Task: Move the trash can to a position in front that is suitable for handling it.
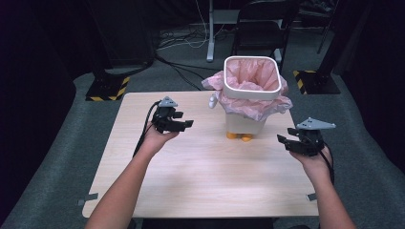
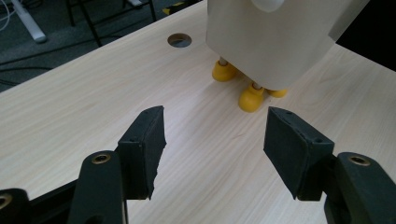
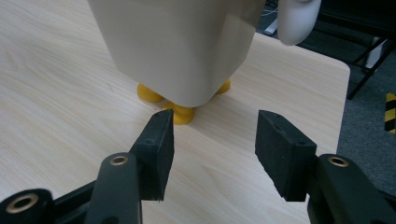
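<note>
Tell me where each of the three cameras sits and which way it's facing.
High view: above the person's side, looking forward and down on the pale wooden table; forearms, left gripper, right gripper.
Left gripper view: on that gripper, looking between open jaws toward the white, yellow-footed bin with pink liner.
Right gripper view: on that gripper, facing the bin from its other side.
All three views share the bin.

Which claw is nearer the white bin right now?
Left, narrowly. The left claw hovers open beside the white bin; the right claw sits open farther off, on its other side, nearer the person.
</note>
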### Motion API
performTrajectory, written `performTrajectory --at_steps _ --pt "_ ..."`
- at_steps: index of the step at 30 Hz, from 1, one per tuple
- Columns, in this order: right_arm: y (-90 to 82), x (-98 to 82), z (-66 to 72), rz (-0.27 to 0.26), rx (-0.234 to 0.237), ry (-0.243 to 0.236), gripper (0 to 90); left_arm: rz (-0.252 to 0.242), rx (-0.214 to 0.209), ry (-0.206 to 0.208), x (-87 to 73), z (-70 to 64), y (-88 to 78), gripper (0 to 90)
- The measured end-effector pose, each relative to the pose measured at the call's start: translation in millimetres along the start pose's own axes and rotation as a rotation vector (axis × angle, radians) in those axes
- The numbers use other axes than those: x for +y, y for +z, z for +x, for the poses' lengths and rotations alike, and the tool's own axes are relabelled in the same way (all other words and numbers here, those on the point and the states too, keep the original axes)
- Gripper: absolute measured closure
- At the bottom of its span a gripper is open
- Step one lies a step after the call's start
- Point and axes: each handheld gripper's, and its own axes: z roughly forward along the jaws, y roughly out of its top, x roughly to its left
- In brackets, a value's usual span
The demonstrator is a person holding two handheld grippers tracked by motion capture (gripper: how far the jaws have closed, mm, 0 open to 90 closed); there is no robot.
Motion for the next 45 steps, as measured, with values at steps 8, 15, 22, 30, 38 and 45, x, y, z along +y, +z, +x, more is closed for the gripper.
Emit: performTrajectory --at_steps 8,15,22,30,38,45 --pt "-0.7 8.2 -5.4 -0.027 -0.031 0.015 46.4 -0.029 -0.040 0.017 12.6 -5.2 9.5 41.8" --pt "4.0 14.4 -8.0 -0.018 -0.020 -0.005 46.5 -0.062 -0.076 -0.047 19.6 -4.3 17.2 45.1" --pt "9.5 21.1 -11.0 -0.019 -0.016 0.001 45.8 -0.053 -0.047 -0.031 27.0 -5.5 21.2 43.1" --pt "12.7 29.9 -13.8 -0.032 -0.038 0.005 46.5 -0.059 -0.063 -0.012 40.8 -12.0 26.0 43.9" --pt "15.7 37.4 -22.3 -0.057 -0.076 0.023 48.2 -0.056 -0.075 -0.003 50.2 -19.3 36.8 42.2" --pt "19.7 41.6 -28.3 -0.046 -0.080 0.031 48.2 -0.046 -0.070 0.009 57.5 -21.7 41.6 42.3"
